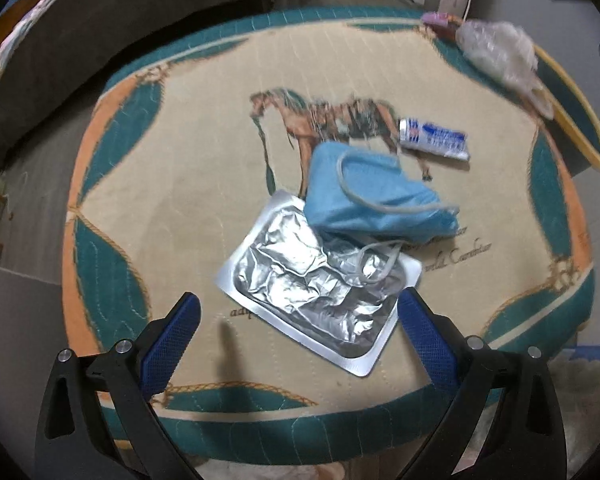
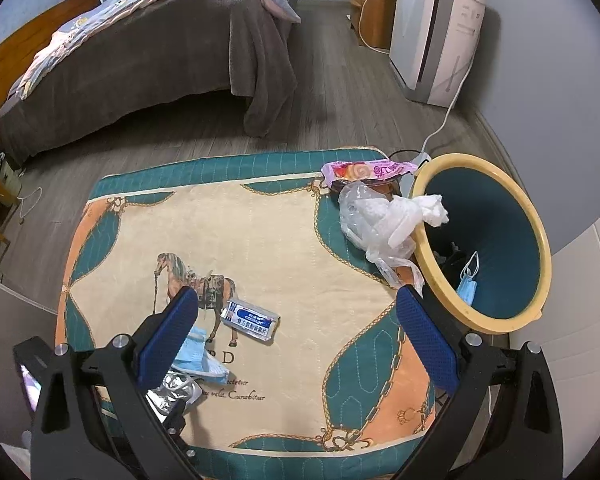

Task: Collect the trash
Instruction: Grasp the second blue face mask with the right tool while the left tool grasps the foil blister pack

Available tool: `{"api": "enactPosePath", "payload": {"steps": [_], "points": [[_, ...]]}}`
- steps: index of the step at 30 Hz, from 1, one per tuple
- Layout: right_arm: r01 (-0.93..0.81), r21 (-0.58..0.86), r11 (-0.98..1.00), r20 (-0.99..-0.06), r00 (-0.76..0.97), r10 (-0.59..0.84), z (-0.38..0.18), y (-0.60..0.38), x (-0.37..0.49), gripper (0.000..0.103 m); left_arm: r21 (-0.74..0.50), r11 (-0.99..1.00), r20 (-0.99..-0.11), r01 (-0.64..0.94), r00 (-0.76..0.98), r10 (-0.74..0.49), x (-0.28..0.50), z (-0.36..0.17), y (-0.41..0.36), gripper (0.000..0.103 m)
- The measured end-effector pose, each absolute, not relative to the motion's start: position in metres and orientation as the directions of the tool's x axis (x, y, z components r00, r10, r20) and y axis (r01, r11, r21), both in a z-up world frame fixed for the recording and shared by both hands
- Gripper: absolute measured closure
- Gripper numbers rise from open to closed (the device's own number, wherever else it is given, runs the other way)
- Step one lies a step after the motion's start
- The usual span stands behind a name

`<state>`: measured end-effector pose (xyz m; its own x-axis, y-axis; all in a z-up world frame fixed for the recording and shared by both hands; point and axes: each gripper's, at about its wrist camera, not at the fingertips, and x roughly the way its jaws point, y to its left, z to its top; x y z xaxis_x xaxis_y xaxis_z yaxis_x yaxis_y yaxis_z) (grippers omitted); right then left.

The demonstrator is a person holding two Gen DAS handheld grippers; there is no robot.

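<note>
A crumpled silver foil blister pack [image 1: 316, 284] lies on a horse-print cushion [image 1: 172, 184], with a blue face mask [image 1: 372, 196] over its far edge. A small blue-and-white tube [image 1: 434, 138] lies beyond. My left gripper [image 1: 298, 336] is open and empty, its jaws straddling the foil's near side. In the right wrist view my right gripper [image 2: 298, 340] is open and empty above the cushion [image 2: 284, 232], with the tube [image 2: 250, 320], mask [image 2: 200, 358] and foil [image 2: 172, 392] at its left. A yellow-rimmed teal bin [image 2: 540, 240] stands at right, holding another mask [image 2: 470, 284].
Crumpled clear plastic and white tissue [image 2: 380, 220] and a pink wrapper [image 2: 364, 170] sit at the cushion's far right corner by the bin rim. A bed [image 2: 140, 60] stands behind, a white appliance [image 2: 432, 32] with a cable at back right. Wooden floor surrounds.
</note>
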<state>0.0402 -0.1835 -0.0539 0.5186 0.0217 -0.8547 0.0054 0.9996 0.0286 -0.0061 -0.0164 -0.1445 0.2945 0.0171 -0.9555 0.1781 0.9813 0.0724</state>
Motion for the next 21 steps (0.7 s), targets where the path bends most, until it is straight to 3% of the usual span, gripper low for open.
{"api": "enactPosePath", "payload": {"steps": [10, 12, 14, 16, 19, 21], "points": [[0.005, 0.076, 0.997, -0.873, 0.483, 0.064, -0.067, -0.168, 0.053, 0.006, 0.056, 0.995, -0.965, 0.08, 0.261, 0.033, -0.007, -0.147, 0.027, 0.004], [-0.046, 0.069, 0.997, -0.88, 0.468, 0.083, -0.075, -0.153, 0.054, 0.006, 0.104, 0.993, -0.961, 0.052, 0.264, 0.087, -0.007, -0.147, 0.038, 0.004], [-0.113, 0.068, 0.991, -0.895, 0.431, 0.111, -0.088, -0.136, 0.055, 0.015, 0.102, 0.994, -0.962, 0.028, 0.259, 0.092, -0.008, -0.147, 0.05, 0.004], [-0.177, 0.094, 0.98, -0.918, 0.365, 0.154, -0.105, -0.12, 0.056, 0.036, 0.069, 0.997, -0.967, -0.021, 0.245, 0.072, -0.007, -0.147, 0.063, 0.004], [-0.235, 0.117, 0.965, -0.943, 0.277, 0.182, -0.128, -0.102, 0.056, 0.048, 0.054, 0.997, -0.968, -0.049, 0.243, 0.064, -0.007, -0.147, 0.074, 0.004], [-0.253, 0.121, 0.96, -0.955, 0.233, 0.181, -0.14, -0.095, 0.056, 0.05, 0.068, 0.997, -0.966, -0.04, 0.247, 0.076, -0.007, -0.147, 0.075, 0.004]]}}
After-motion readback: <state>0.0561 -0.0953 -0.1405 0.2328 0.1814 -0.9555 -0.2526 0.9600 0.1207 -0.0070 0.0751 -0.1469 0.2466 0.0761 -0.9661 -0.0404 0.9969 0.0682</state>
